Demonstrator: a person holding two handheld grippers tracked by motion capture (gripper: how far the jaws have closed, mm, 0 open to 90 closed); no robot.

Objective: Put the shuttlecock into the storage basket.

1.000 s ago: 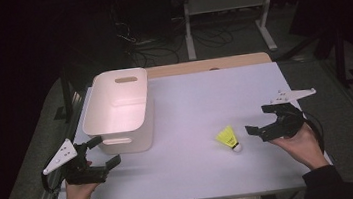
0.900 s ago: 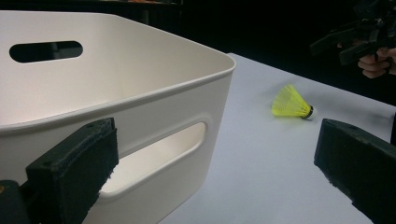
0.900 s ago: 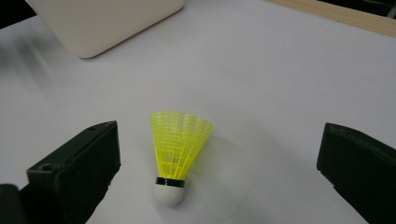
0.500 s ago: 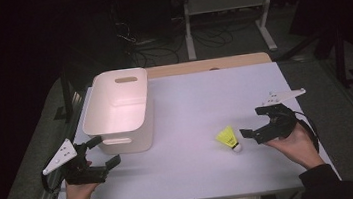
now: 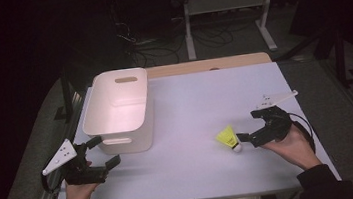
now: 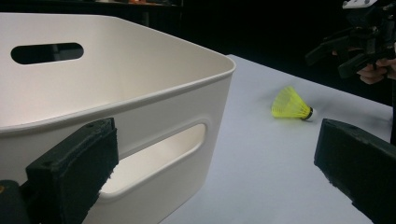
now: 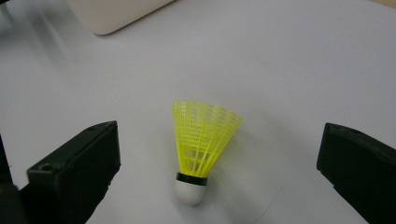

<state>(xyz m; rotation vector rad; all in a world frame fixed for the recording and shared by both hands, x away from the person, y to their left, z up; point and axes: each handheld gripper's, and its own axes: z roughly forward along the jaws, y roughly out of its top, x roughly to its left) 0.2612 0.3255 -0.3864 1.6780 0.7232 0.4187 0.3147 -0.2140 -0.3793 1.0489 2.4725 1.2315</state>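
Observation:
A yellow shuttlecock point(image 5: 229, 137) with a white cork tip lies on its side on the white table point(image 5: 200, 102), right of centre. My right gripper point(image 5: 249, 127) is open just right of it, jaws spread toward the cork. In the right gripper view the shuttlecock point(image 7: 201, 144) lies between and a little ahead of the two jaws, cork toward the camera, untouched. My left gripper point(image 5: 104, 150) is open at the near left, beside the front wall of a white plastic bin point(image 5: 121, 111). The left gripper view looks past the bin point(image 6: 112, 93) to the shuttlecock point(image 6: 290, 103) and the right gripper point(image 6: 343, 53).
The bin is empty, with handle slots in its end walls, and stands at the table's left. A wooden strip point(image 5: 211, 64) runs along the far edge. Beyond it are a dark floor, cables and a metal stand point(image 5: 225, 13). A grey mat point(image 5: 344, 90) flanks the table.
My right gripper has moved left and down toward the shuttlecock, now with its jaws right at the cork. The left gripper, bin and shuttlecock have stayed put.

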